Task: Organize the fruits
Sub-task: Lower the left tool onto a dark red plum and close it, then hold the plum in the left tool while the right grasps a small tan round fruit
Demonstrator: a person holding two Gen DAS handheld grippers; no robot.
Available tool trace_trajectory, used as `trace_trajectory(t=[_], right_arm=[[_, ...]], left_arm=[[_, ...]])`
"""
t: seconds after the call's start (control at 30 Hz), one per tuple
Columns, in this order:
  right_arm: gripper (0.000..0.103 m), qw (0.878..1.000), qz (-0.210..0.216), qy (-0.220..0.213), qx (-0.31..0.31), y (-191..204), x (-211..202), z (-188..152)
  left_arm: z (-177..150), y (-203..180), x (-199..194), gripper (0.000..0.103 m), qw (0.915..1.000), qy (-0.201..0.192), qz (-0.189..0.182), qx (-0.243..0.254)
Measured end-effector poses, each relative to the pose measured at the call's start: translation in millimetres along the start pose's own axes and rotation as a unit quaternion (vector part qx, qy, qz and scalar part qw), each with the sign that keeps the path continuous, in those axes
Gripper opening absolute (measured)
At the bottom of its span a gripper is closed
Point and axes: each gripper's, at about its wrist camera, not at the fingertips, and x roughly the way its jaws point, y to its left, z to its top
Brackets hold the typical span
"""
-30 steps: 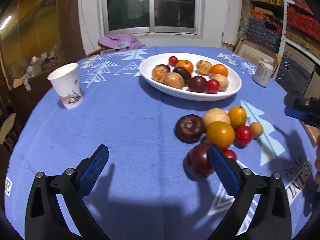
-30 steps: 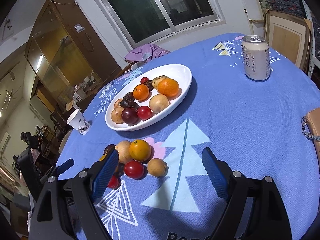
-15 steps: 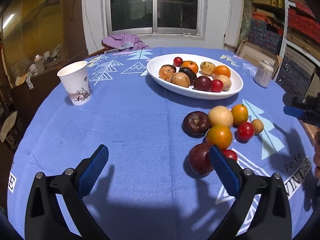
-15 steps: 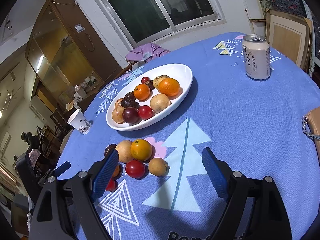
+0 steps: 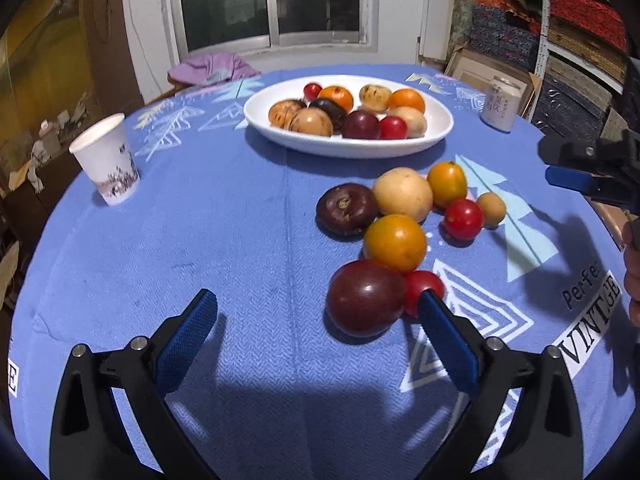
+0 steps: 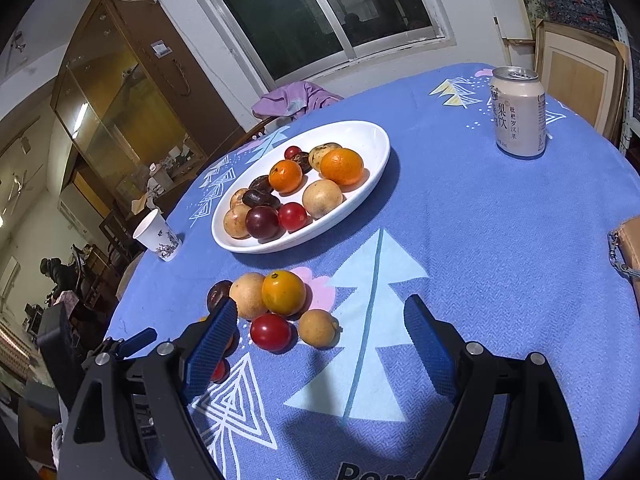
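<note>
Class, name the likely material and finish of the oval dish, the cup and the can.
Oval dish: probably glazed ceramic; glossy white.
Cup: apparently paper; matte white with a printed band.
Can: likely aluminium; bare silvery top and rim, printed wall.

My left gripper (image 5: 316,328) points down at an angle, jaws wide apart and empty; my right gripper (image 6: 320,340) is likewise angled down, jaws spread, gripping nothing
</note>
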Motion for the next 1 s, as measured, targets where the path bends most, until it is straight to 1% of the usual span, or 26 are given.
trace_trajectory(t=[0.13, 0.2, 0.27, 0.33, 0.4, 0.47, 0.53, 0.6, 0.7, 0.8, 0.9, 0.97, 1.0], right_arm=[[0.086, 1.0, 0.0, -0.001, 0.0, 0, 0, 0], [0.086, 1.0, -0.001, -0.001, 0.0, 0, 0, 0], [0.086, 1.0, -0.001, 0.0, 0.0, 0, 1, -1], [0.086, 1.0, -0.003, 0.003, -0.002, 1, 3, -2], [0.086, 1.0, -0.005, 0.006, -0.004, 1, 5, -2], [0.086, 1.0, -0.008, 0.008, -0.006, 1, 6, -3], [0.086, 1.0, -0.007, 0.01, -0.005, 1, 6, -3], [0.086, 1.0, -0.008, 0.009, -0.006, 1, 6, -3], [0.086, 1.0, -0.011, 0.012, -0.005, 1, 7, -3], [0.086, 1.0, -0.015, 0.015, -0.005, 0, 8, -3], [0.086, 1.0, -0.016, 0.016, -0.006, 0, 8, -4], [0.086, 1.0, -0.015, 0.015, -0.006, 0, 8, -3], [0.086, 1.0, -0.015, 0.015, -0.006, 0, 7, -3]], left_arm=[[3, 9, -3, 0.073, 0.9996, -0.004, -0.027, -0.013], [5, 9, -4, 0.067, 0.9993, -0.007, -0.037, -0.01], [5, 2, 0, 0.064, 0.9992, -0.004, -0.04, 0.001], [7, -5, 2, 0.063, 0.9994, -0.008, -0.03, 0.013], [11, -7, 2, 0.063, 0.9991, -0.01, -0.037, 0.017], [11, -6, 3, 0.059, 0.9987, -0.007, -0.049, 0.011], [9, -6, 0, 0.051, 0.9983, -0.004, -0.058, 0.007], [7, -6, -3, 0.049, 0.9982, -0.005, -0.06, 0.009], [3, -8, -7, 0.039, 0.9975, -0.003, -0.07, 0.011], [-1, -11, -10, 0.039, 0.9977, -0.004, -0.065, 0.018], [-5, -9, -13, 0.04, 0.9976, -0.002, -0.068, 0.015], [-8, -6, -12, 0.043, 0.9975, 0.003, -0.069, 0.013], [-9, -4, -11, 0.053, 0.9978, 0.005, -0.066, 0.011]])
